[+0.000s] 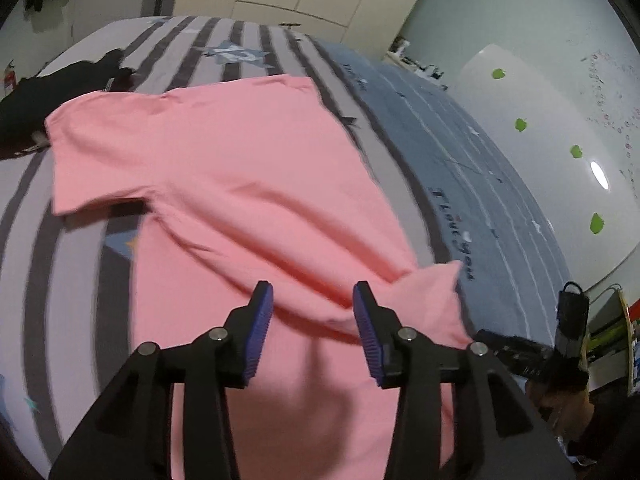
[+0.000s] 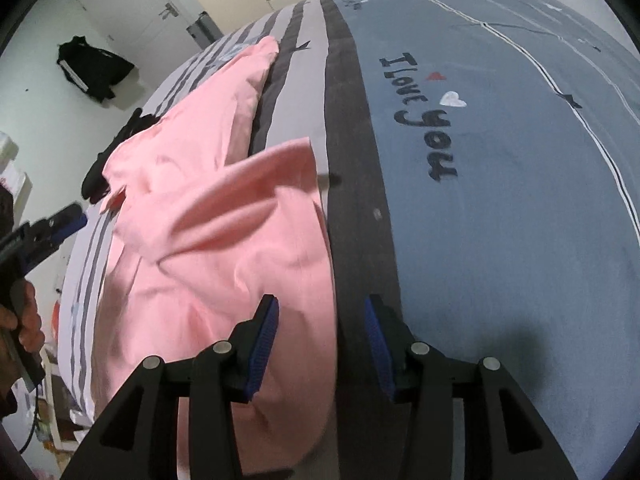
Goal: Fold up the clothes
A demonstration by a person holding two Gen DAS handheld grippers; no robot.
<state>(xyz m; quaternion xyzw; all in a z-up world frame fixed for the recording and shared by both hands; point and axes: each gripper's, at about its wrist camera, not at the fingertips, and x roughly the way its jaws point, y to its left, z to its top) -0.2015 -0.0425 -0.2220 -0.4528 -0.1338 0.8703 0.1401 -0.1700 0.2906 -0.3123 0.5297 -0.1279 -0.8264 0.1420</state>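
Here the pink T-shirt lies lengthwise along the bedspread's stripes.

The left tongs hang open and empty just above the pink T-shirt spread on the striped bed.

Indoor light, moderate, I see cool colour cast in both views. Bright oval glare spot on glossy white board, reflection of ceiling lamp. Soft dark shadow on pink shirt in front of jaws; another on blue bed cover in right view. Motion blur on shirt edges and stripes. Strong fisheye bending, black vignette at corners.
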